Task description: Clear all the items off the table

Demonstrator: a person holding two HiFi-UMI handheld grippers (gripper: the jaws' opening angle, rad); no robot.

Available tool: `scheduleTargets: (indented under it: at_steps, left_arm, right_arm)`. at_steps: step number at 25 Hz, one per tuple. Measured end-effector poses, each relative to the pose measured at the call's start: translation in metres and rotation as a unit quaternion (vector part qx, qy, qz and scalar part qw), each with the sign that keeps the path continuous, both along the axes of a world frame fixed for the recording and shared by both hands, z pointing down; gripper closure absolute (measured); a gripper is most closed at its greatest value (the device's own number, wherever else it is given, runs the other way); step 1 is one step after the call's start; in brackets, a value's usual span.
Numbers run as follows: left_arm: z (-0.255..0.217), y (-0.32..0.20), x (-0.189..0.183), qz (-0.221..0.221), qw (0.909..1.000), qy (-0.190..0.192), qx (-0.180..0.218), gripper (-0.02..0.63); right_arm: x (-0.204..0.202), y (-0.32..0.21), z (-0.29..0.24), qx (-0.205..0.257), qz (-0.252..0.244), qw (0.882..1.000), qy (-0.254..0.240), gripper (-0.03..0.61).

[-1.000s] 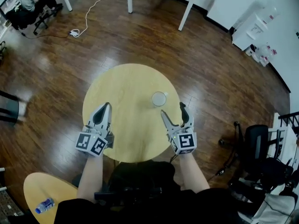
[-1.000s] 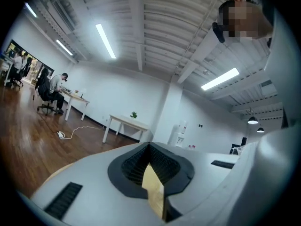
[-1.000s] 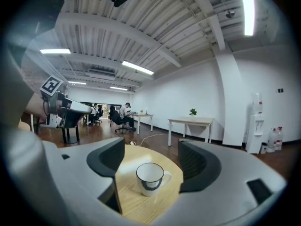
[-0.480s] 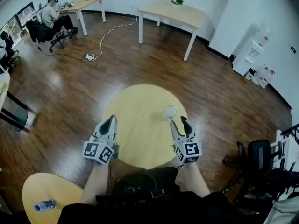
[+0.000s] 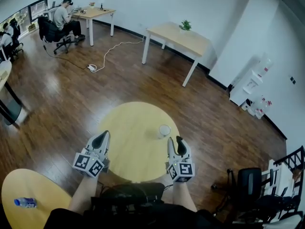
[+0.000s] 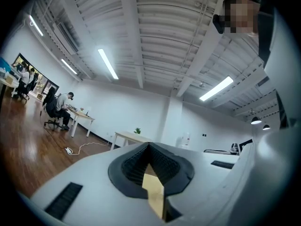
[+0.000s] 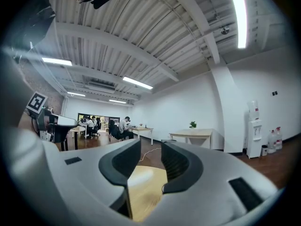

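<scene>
Right gripper [image 5: 175,142] jaws have just been closing: spread wide a second ago, now a narrow gap with nothing in it. Both grippers now sit nearer the near edge of the round yellow wooden table [image 5: 133,123]. Small pale round cup [image 5: 164,131] stands upright, mouth up, long axis vertical, just ahead of the right gripper, untouched. I read the left gripper [image 5: 101,138] as pinched closed, empty.

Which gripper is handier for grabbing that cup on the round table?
Right. The right gripper sits close behind the cup, the left gripper far across the table. The right jaws have just been closing, with nothing between them.
</scene>
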State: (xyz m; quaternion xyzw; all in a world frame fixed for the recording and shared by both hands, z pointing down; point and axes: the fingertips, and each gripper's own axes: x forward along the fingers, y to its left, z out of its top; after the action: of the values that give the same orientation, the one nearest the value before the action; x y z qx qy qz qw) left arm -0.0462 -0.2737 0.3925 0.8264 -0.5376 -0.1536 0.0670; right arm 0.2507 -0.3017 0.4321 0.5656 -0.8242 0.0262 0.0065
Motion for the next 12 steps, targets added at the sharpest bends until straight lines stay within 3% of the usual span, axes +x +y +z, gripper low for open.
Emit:
scheduleTargets:
  at_steps: [8, 12]
  left_arm:
    - [-0.010, -0.007, 0.030, 0.032, 0.9993, -0.015, 0.013, 0.623]
    - [-0.017, -0.008, 0.035, 0.024, 0.9994, -0.016, 0.022, 0.623]
  right_arm:
    - [0.010, 0.001, -0.025, 0.038, -0.001, 0.999, -0.003, 0.437]
    - [0.019, 0.000, -0.022, 0.037, 0.004, 0.999, 0.004, 0.437]
